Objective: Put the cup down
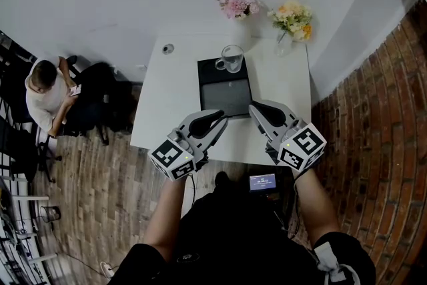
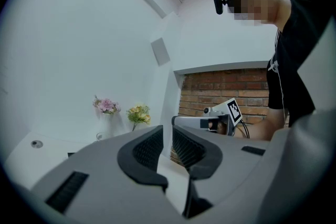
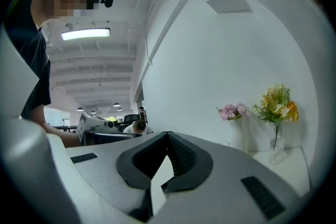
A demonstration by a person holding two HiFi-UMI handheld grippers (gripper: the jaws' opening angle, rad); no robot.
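A clear glass cup [image 1: 231, 58] with a handle stands upright at the far end of a black mat [image 1: 225, 93] on the white table [image 1: 167, 103]. Nothing holds it. Both grippers hover over the table's near edge, well short of the cup. My left gripper [image 1: 217, 119] is shut and empty, its jaws pointing toward the mat; in the left gripper view [image 2: 167, 136] the pads are nearly together with nothing between them. My right gripper [image 1: 257, 108] is also shut and empty, and its pads meet in the right gripper view [image 3: 168, 136]. The cup is hidden in both gripper views.
Pink flowers [image 1: 239, 7] and yellow flowers [image 1: 293, 18] in vases stand at the table's far edge against the white wall. A small round object [image 1: 167, 48] lies at the far left corner. A brick wall [image 1: 373, 123] runs on the right. A person [image 1: 47, 87] sits to the left.
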